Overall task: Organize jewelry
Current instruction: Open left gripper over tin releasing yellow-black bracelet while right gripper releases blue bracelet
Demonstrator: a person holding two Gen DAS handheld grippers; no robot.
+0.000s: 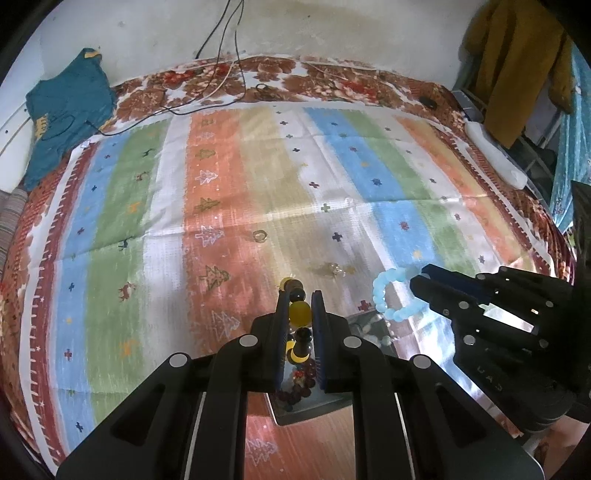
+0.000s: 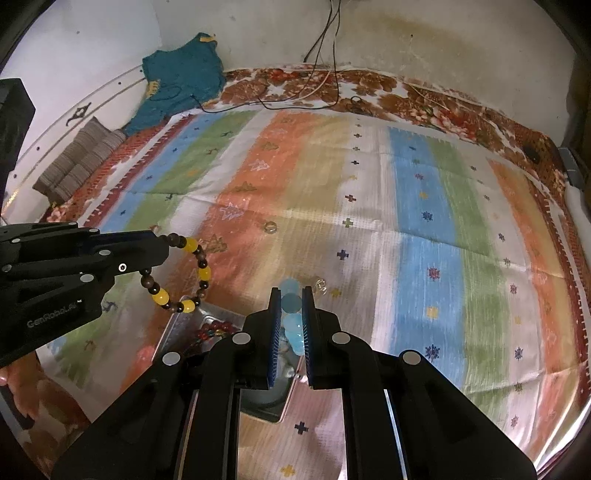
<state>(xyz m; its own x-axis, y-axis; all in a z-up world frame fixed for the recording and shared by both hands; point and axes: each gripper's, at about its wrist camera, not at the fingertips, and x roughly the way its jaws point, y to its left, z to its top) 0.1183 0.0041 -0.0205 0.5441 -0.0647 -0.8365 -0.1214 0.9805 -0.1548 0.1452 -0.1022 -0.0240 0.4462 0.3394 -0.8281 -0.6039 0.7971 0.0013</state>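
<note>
- Covering the bed: a striped mat (image 1: 258, 177) in blue, green, orange and white, over a brown floral sheet (image 1: 332, 79).
- Behind the far edge: a stained white wall (image 1: 295, 26) with hanging cables (image 1: 225, 44).
- At the far left corner: a teal garment (image 1: 66, 110).
- Left gripper (image 1: 300, 299) clamped on a yellow and dark bead bracelet (image 2: 184, 273), lifted above the mat.
- Right gripper (image 2: 290, 295) clamped on a pale blue bead bracelet (image 1: 388, 295), also lifted.
- Under both, near the front edge: a shiny metal tray (image 2: 192, 321) with red beads (image 2: 214, 328).
- Near the mat's middle: a small ring (image 1: 259, 235).
</note>
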